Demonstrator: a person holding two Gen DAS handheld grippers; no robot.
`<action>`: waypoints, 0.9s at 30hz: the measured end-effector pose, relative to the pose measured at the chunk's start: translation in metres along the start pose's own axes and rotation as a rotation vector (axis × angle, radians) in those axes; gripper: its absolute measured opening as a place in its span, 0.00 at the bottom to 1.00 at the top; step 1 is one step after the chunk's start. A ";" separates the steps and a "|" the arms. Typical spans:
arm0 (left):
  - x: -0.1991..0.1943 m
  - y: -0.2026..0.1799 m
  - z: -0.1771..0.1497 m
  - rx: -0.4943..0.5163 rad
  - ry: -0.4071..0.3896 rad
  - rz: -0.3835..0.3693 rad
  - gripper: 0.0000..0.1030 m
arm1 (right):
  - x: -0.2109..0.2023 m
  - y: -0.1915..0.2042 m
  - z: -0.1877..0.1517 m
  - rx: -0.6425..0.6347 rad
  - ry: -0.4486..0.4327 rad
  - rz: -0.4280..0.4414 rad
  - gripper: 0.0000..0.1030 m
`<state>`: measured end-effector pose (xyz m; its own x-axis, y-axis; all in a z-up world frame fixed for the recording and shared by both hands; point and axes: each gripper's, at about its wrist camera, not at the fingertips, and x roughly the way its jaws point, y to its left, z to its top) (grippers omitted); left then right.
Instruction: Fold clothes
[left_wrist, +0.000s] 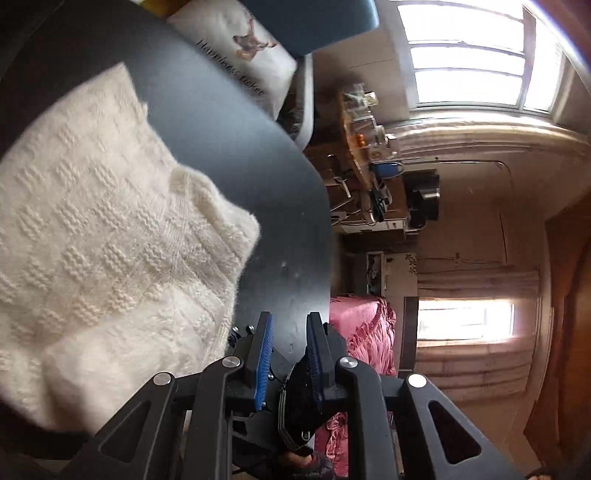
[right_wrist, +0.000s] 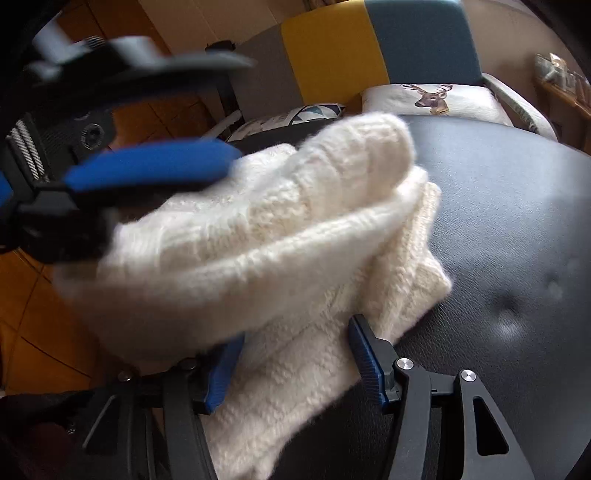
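Note:
A cream knitted sweater (left_wrist: 99, 236) lies partly folded on the round black table (left_wrist: 240, 147). In the left wrist view my left gripper (left_wrist: 290, 317) hovers open beside the sweater's edge, over bare tabletop, with no cloth between its blue pads. In the right wrist view the sweater (right_wrist: 266, 221) shows a thick, blurred fold doubled over on top. My right gripper (right_wrist: 295, 328) is wide open at the near edge, and the lower layer of knit lies between its fingers. The left gripper's blue pad (right_wrist: 147, 168) shows blurred at the upper left, by the fold.
An armchair with a yellow and blue back (right_wrist: 369, 44) holds a deer cushion (right_wrist: 428, 98) behind the table. A pink bedspread (left_wrist: 365, 332), a cluttered desk (left_wrist: 369, 147) and bright windows (left_wrist: 469, 55) lie past the table edge. There is wooden floor (right_wrist: 33, 317) to the left.

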<state>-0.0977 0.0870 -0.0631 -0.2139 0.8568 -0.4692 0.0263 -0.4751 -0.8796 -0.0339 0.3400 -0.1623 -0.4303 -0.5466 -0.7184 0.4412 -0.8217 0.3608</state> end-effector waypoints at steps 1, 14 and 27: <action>-0.016 -0.003 0.001 0.039 -0.022 -0.005 0.19 | -0.009 0.000 -0.004 -0.003 -0.001 -0.011 0.69; -0.112 0.097 0.034 0.180 -0.282 0.303 0.20 | -0.045 0.121 0.007 -0.224 -0.005 0.123 0.76; -0.008 0.088 -0.026 0.585 -0.005 0.304 0.19 | 0.020 0.083 -0.044 0.050 0.188 0.140 0.09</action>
<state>-0.0688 0.0439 -0.1388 -0.2857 0.6672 -0.6880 -0.4486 -0.7275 -0.5192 0.0289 0.2676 -0.1733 -0.2116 -0.6202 -0.7553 0.4453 -0.7491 0.4904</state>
